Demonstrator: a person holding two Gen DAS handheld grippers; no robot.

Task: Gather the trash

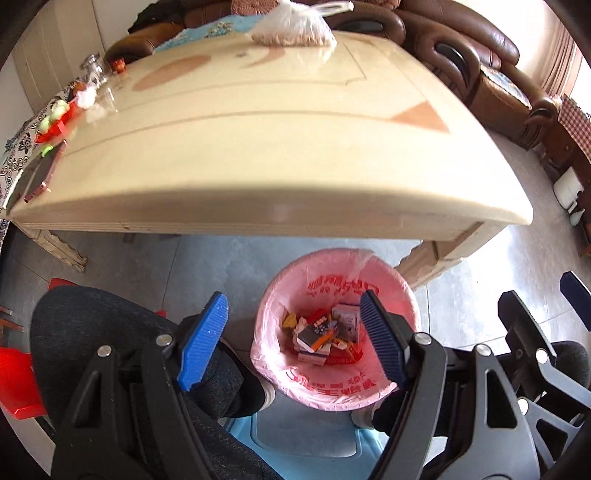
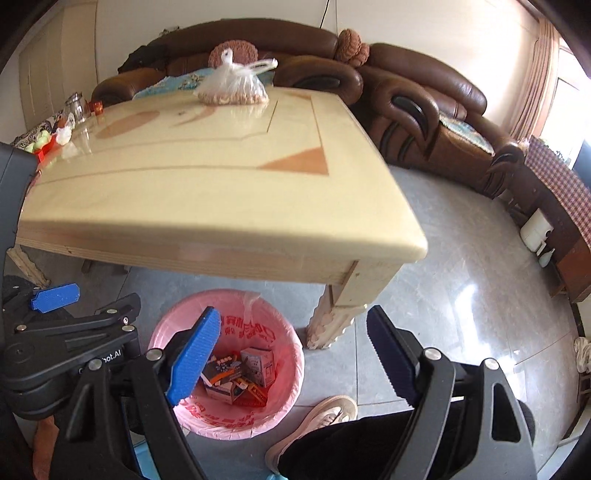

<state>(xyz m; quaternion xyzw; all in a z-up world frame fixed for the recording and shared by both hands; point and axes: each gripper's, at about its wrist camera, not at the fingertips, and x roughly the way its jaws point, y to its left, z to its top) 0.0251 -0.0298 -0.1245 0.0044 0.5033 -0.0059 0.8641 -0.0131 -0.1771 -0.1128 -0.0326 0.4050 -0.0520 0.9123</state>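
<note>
Both grippers hang above the floor w/ nothing in them. Left gripper (image 1: 291,339) has its jaws spread wide, empty, pointing down over the pink-lined trash bin (image 1: 384,280). Right gripper (image 2: 291,354) is also released, jaws apart, nothing between the pads; it sits just right of the bin, over bare floor & the person's shoe (image 2: 321,417).

Trash (image 1: 325,338), small cartons & wrappers, lies in a heap at the bottom of the bin. Bin stands on the floor just in front of the cream coffee table (image 1: 258,155), near its carved leg.

On the table, far edge: a tied clear plastic bag (image 1: 295,27). Left end: glass jar (image 1: 92,66) & some red/green clutter. Brown leather sofa (image 2: 406,92) behind.
</note>
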